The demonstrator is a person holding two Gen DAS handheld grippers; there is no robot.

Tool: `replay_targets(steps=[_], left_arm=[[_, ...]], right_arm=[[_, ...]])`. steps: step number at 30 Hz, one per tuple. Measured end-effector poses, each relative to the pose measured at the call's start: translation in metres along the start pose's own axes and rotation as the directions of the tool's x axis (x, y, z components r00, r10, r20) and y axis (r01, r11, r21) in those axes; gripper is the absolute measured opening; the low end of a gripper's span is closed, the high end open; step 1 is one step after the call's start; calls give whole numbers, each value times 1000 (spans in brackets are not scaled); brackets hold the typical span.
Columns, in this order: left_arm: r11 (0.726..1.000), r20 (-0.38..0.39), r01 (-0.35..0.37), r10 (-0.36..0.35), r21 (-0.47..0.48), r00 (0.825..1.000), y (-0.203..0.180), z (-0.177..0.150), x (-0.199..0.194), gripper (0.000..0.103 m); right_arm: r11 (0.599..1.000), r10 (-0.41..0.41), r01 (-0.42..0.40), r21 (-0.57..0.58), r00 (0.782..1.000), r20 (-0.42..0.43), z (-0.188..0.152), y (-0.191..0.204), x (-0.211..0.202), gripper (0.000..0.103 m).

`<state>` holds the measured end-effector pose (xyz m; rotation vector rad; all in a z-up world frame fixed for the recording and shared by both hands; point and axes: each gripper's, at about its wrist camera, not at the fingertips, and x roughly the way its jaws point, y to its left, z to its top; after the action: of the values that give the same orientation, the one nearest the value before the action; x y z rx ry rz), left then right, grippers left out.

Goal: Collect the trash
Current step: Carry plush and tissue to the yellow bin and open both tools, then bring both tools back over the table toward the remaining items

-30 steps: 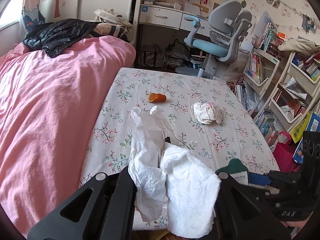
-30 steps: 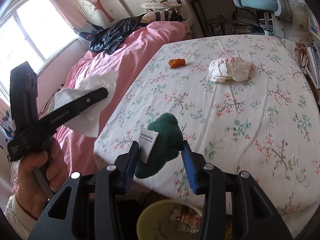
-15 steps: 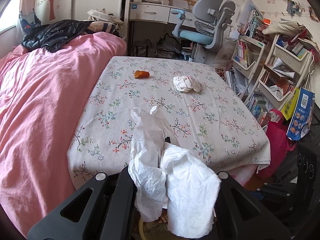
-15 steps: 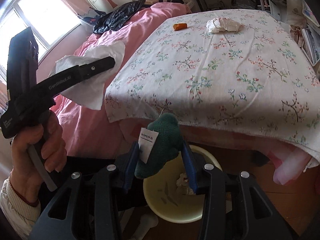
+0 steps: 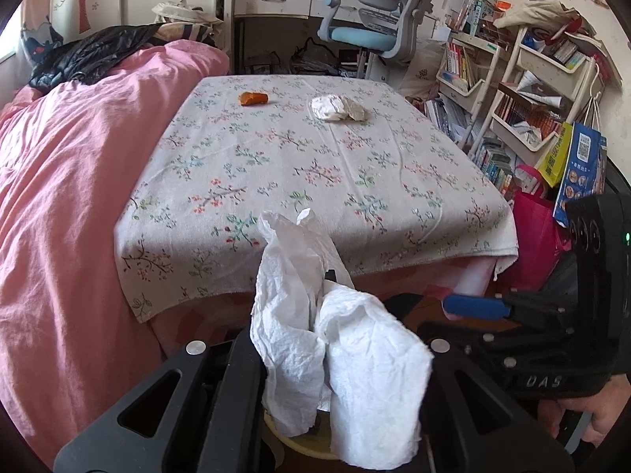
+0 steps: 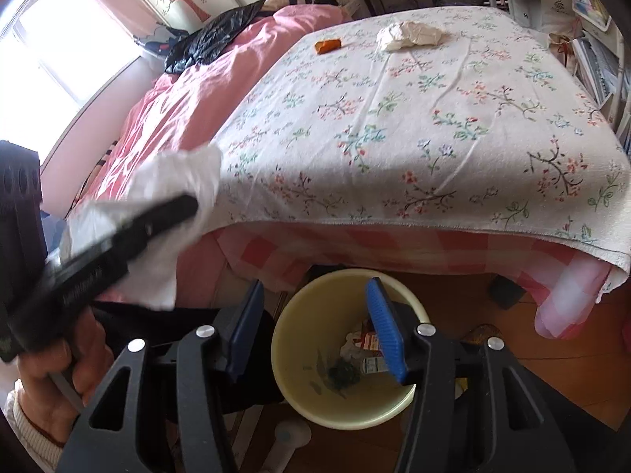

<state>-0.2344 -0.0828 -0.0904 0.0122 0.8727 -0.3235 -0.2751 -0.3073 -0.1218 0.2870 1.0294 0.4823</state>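
Light: soft daylight, from the window (image 6: 59,39) at far left
Glare: window blown out white
Shadows: dim under the near table edge (image 6: 414,228)
Blur: left gripper (image 6: 118,236) smeared in the right wrist view
Edges: fisheye bending, black corners

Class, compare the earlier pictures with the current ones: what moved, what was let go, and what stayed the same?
The right gripper has just been opening and let go of the green cloth, which now lies in the yellow bin below. Both grippers drew back from over the table toward the bin. The left gripper still clamps the white tissue; the orange scrap and crumpled paper stayed put.
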Motion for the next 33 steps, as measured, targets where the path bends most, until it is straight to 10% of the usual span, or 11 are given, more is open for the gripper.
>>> replay_targets(steps=[4,8,18,33], left_arm=[[998,-109,49,-44,45,993,-15,-20,11,12],[994,-167,38,-20,102,986,-31,-39,18,44],[1000,-25,-29,29,5,999,-14,-28,-5,71],[992,145,-72,87,-106,986,7,3,-27,84]], right_arm=[[1000,-23,22,17,998,51,0,-5,-7,59],[998,-47,43,43,992,114,2,-10,-16,62],[994,-83,65,89,975,208,8,-19,-33,66],[997,-73,66,37,969,234,30,-4,-34,75]])
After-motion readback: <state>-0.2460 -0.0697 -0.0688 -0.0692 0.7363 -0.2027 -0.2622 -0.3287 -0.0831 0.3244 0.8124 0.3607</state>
